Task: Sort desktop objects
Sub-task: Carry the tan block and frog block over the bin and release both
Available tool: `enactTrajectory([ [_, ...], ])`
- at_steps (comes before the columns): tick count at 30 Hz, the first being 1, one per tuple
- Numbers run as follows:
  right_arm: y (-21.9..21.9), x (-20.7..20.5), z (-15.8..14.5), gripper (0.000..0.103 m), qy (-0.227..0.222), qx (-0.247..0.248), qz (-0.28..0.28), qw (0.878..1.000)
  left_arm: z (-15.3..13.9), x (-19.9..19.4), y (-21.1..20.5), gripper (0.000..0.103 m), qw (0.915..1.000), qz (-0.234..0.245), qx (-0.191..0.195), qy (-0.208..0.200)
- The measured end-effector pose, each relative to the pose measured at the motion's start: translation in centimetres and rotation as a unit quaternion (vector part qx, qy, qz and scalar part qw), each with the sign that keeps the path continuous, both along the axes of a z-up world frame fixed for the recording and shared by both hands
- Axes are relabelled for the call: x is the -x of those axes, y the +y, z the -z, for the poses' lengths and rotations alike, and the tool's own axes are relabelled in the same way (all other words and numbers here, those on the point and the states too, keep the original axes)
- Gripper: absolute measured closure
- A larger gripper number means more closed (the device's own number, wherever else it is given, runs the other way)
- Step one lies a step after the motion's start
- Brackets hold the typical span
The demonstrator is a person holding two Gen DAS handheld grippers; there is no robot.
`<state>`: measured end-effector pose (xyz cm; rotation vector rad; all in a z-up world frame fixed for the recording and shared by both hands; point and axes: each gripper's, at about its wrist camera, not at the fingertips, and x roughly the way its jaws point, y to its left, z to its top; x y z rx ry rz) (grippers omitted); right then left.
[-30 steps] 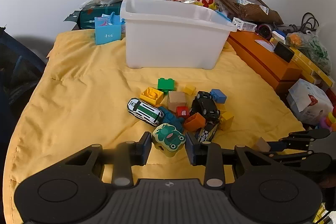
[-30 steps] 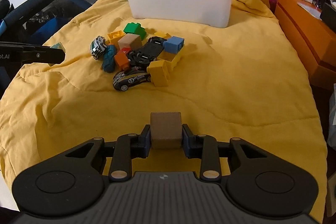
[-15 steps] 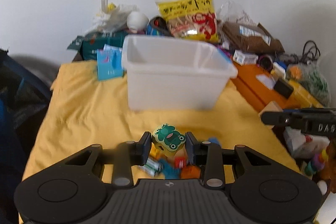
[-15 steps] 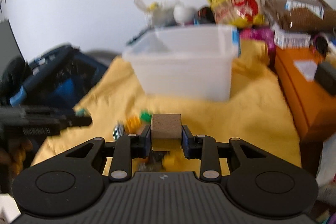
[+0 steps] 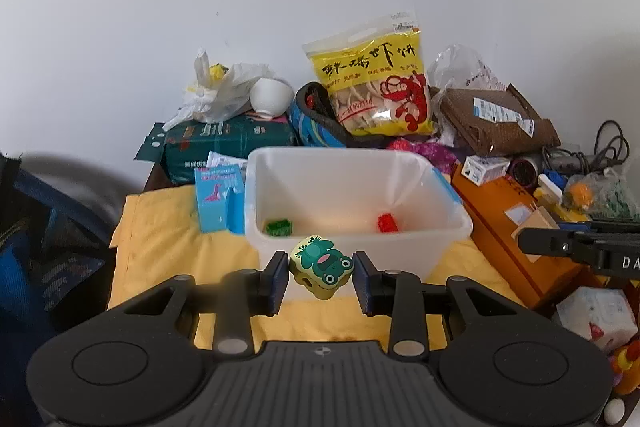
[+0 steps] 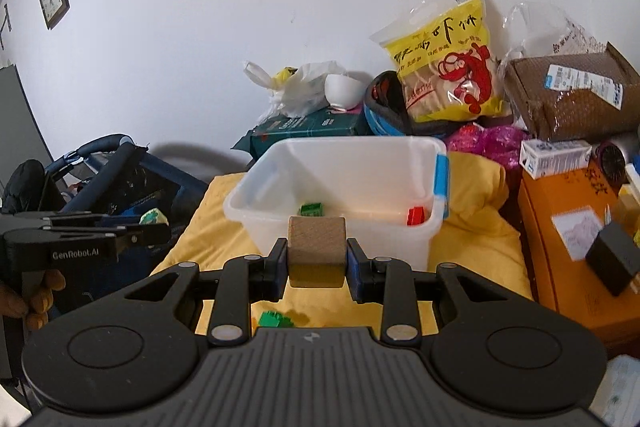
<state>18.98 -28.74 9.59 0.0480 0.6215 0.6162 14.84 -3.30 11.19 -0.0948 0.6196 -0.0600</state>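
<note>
My left claw [image 5: 321, 269] was clamped on the frog block [image 5: 321, 264], which sat tilted between the pads just in front of the near wall of the white bin [image 5: 448, 223]. My right claw [image 6: 317, 261] gripped the plain wooden cube [image 6: 317, 246] squarely, at the bin's near rim as I saw it from that side. Inside the bin lay a green brick [image 5: 279, 227] towards the left and a red brick [image 5: 387, 223] towards the right, well apart from each other. The bin stood on a yellow cloth [image 5: 160, 239] that covered the worktop, and one more green brick [image 6: 275, 319] lay on the cloth below my right claw. The surroundings were crowded: a light blue carton [image 5: 218, 199] stood touching the bin's left wall, an orange box [image 5: 504, 227] lay close along its right side, and behind it were piled a dark green box [image 5: 228, 143], a white plastic bag [image 5: 216, 95], a white bowl [image 5: 270, 95], a yellow snack bag [image 5: 376, 87] and a brown parcel [image 5: 496, 119]. In the left view my right claw reached in from the right edge, across the orange box; in the right view my left claw [image 6: 154, 227] showed at the left edge with the frog block peeking out, a gloved hand [image 6: 28, 301] beneath it. Nothing lay across the bin's open top.
</note>
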Motion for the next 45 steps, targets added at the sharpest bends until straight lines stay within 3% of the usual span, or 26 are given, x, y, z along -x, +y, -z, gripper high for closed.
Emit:
enactTrajectory([
  [11, 0.8, -3.8, -2.5, 0.07, -0.005, 0.003, -0.002, 1.0, -3.2, -5.1, 0.3, 0.065, 0.9999, 0.0, 0.001, -0.011],
  [15, 1.4, -5.7, -3.2, 0.07, -0.002, 0.009, -0.005, 1.0, -3.7, -7.1, 0.2, 0.065, 1.0, 0.006, 0.002, 0.001],
  [36, 4.8, -13.3, -0.5, 0.07, 0.051, 0.064, 0.003, 0.997, -0.4, -14.8, 0.4, 0.063, 0.9973, -0.006, 0.002, 0.073],
  [38, 5.0, -14.1, -0.3, 0.068, 0.054, 0.068, 0.003, 0.996, -0.1, -15.4, 0.7, 0.047, 0.9968, -0.012, 0.009, 0.078],
  [39, 5.1, -14.4, -0.3, 0.064, 0.051, 0.07, 0.005, 0.996, 0.0, -15.4, 0.8, 0.045, 0.997, -0.02, 0.005, 0.075],
  [40, 5.2, -14.6, -0.3, 0.053, 0.045, 0.073, 0.01, 0.996, 0.1, -15.4, 0.8, 0.044, 0.9972, -0.023, 0.0, 0.072],
  [41, 5.3, -14.8, -0.3, 0.05, 0.037, 0.076, 0.017, 0.996, 0.2, -15.4, 0.9, 0.044, 0.9973, -0.023, -0.004, 0.07],
  [45, 5.2, -14.9, -0.1, 0.048, 0.031, 0.071, 0.022, 0.997, 0.9, -13.9, 1.4, 0.044, 0.9981, -0.012, -0.014, 0.058],
])
